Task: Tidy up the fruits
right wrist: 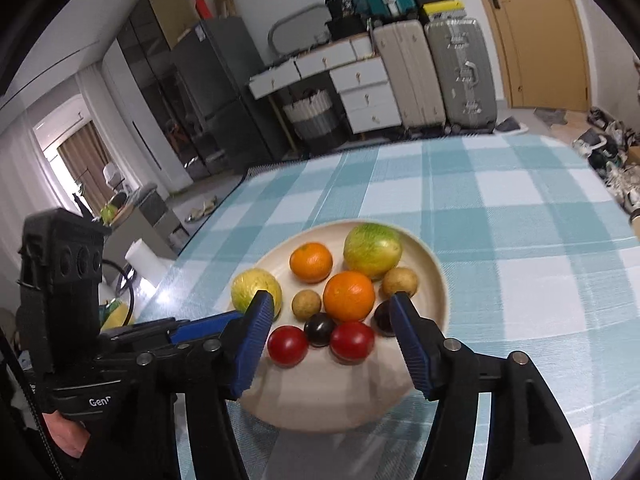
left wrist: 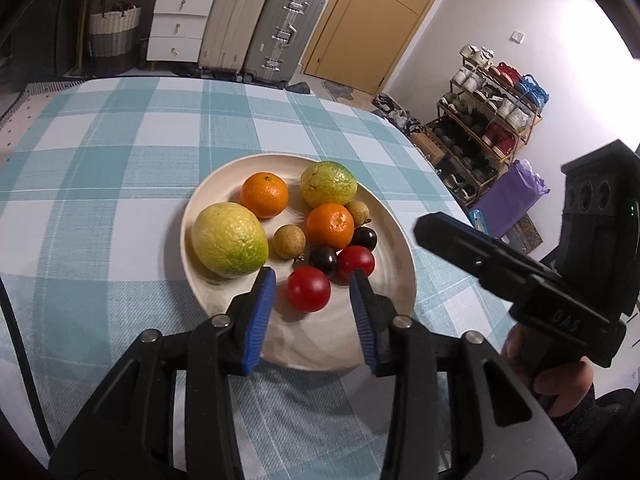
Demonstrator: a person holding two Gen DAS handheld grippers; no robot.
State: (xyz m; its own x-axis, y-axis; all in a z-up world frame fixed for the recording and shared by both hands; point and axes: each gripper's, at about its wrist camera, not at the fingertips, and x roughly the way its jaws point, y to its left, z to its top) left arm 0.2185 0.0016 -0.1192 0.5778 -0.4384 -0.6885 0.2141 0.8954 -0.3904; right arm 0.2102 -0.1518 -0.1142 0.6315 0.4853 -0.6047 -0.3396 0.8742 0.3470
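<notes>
A cream plate (left wrist: 396,240) (right wrist: 434,276) on the checked tablecloth holds two yellow-green guavas (left wrist: 229,239) (right wrist: 372,250), two oranges (left wrist: 264,194) (right wrist: 349,296), two brown longans (left wrist: 289,241), two dark plums (left wrist: 322,261) (right wrist: 319,329) and two red tomatoes (left wrist: 308,289) (right wrist: 352,341). My left gripper (left wrist: 313,280) is open and empty, its blue pads either side of the near tomato, just above the plate's front. My right gripper (right wrist: 332,303) is open and empty over the plate's front, and its body shows at the right of the left wrist view (left wrist: 520,276).
The blue-and-white checked cloth (left wrist: 120,152) (right wrist: 520,208) covers the table around the plate. Beyond the table stand suitcases (left wrist: 280,28), white drawers (left wrist: 180,24), a woven basket (left wrist: 114,32), a wooden door and a shoe rack (left wrist: 492,112).
</notes>
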